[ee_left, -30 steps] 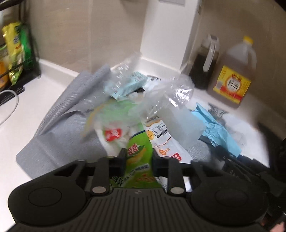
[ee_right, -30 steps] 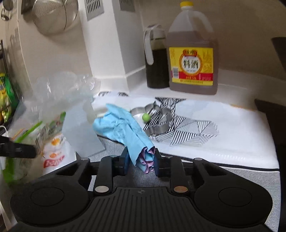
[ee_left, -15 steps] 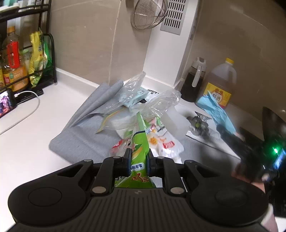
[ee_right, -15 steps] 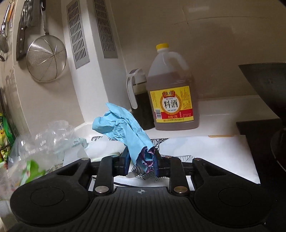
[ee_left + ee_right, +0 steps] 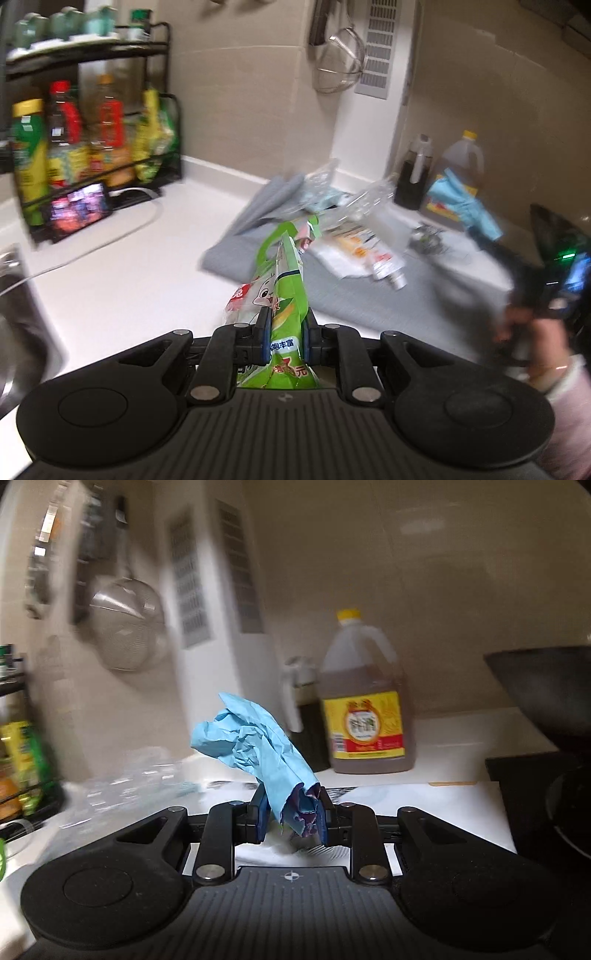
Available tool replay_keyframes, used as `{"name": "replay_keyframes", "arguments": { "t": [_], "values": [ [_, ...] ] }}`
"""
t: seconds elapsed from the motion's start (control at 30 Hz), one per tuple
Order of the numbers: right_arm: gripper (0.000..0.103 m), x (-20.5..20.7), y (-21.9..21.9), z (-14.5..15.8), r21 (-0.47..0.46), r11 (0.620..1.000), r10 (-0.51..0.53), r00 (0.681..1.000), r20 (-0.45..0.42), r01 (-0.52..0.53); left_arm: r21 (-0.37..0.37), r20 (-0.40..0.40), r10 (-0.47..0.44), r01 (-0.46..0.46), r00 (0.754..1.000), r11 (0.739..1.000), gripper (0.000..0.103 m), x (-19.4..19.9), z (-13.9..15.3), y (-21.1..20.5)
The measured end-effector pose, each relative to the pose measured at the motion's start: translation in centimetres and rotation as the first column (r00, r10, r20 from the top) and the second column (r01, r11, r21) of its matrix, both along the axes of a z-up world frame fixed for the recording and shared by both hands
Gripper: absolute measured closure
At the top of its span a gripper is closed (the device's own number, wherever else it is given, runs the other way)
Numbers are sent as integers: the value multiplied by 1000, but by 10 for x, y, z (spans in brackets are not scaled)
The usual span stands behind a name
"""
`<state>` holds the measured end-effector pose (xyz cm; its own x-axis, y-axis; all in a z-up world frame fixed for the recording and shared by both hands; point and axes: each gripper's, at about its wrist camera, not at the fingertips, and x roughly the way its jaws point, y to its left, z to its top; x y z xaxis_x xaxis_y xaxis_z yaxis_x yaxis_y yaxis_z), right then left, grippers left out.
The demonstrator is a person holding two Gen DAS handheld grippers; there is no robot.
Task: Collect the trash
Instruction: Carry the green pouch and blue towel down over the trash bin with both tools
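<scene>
Green snack bag [image 5: 286, 295] in left claw [image 5: 286, 338], blue paper [image 5: 255, 738] in right claw [image 5: 291, 818]

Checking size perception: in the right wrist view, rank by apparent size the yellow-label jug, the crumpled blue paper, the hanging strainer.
1. yellow-label jug, largest as seen.
2-3. crumpled blue paper and hanging strainer look alike in extent; not ranked. The paper is clamped in the right gripper close to the camera, and the strainer is blurred.
</scene>
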<state>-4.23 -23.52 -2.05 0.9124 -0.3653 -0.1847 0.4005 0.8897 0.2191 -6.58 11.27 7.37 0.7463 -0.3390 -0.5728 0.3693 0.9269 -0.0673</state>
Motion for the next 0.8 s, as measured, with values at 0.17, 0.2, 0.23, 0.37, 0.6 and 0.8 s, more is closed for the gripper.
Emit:
{"name": "replay_keyframes", "arguments": {
  "t": [0.17, 0.2, 0.23, 0.37, 0.6, 0.8],
  "values": [
    [76, -68, 45, 15, 5, 983, 183, 983, -25, -183, 44, -17, 39, -38, 999, 998, 86, -38, -26, 35],
    [76, -81, 53, 17, 12, 976, 217, 975, -39, -217, 48, -25, 44, -43, 999, 998, 86, -45, -33, 40],
    [76, -92, 62, 17, 20, 969, 246, 968, -57, -245, 54, -31, 53, -52, 998, 997, 86, -51, -40, 45],
    [76, -132, 103, 8, 36, 947, 323, 938, -130, -321, 87, -76, 81, -74, 994, 993, 86, -72, -70, 60],
    [76, -159, 164, -29, 104, 907, 419, 856, -304, -407, 121, -139, 81, -65, 987, 991, 86, -103, -111, 66],
    [76, -160, 195, -50, 86, 889, 439, 786, -435, -449, 94, -180, 66, -50, 981, 994, 86, -115, -124, 69]
  ]
}}
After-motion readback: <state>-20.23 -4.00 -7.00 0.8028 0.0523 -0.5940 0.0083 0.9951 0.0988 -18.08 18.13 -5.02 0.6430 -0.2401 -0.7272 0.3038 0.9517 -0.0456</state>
